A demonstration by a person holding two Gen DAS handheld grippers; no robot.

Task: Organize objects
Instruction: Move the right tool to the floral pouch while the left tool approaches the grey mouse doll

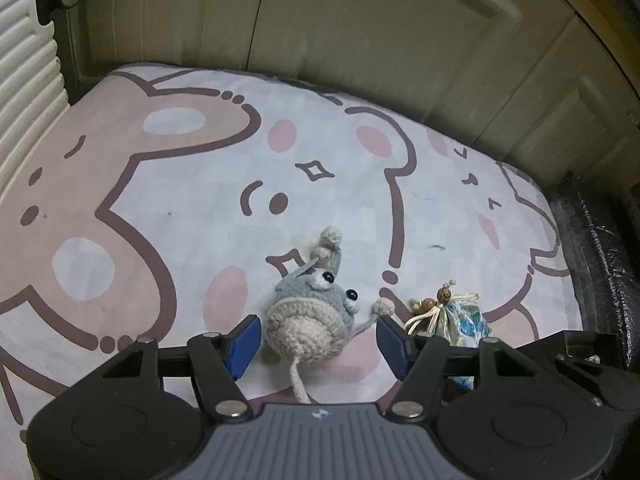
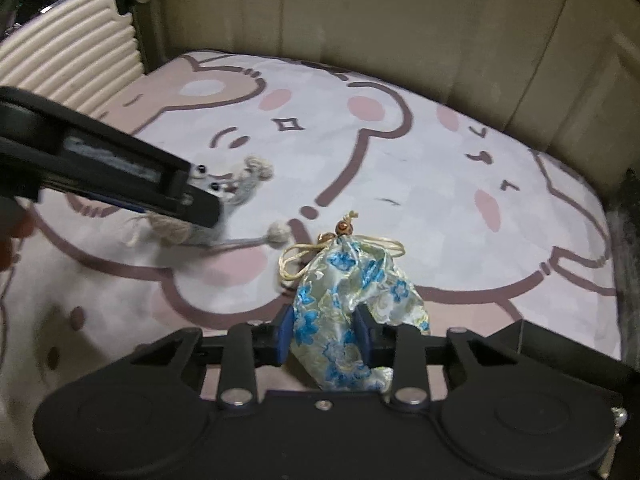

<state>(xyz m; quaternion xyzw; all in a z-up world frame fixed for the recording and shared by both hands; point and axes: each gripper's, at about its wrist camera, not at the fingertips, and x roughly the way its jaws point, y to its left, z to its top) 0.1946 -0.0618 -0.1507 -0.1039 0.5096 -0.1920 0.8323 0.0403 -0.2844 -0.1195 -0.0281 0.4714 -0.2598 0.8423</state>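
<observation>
— Where's the crocheted toy [image 1: 316, 312] against the left gripper [image 1: 318, 338]?

— Right between its wide-open blue fingers [image 1: 244, 344], touching neither that I can see. It lies on the cartoon mat [image 1: 160, 200], round base near, head far, so its long axis runs along the fingers.

— And the right gripper [image 2: 322, 334]?

— Closed on the floral pouch [image 2: 344, 312], pinching the cloth mid-body, bead-tied neck pointing far. The pouch sits just right of the toy, so the left is nearer the toy.
</observation>
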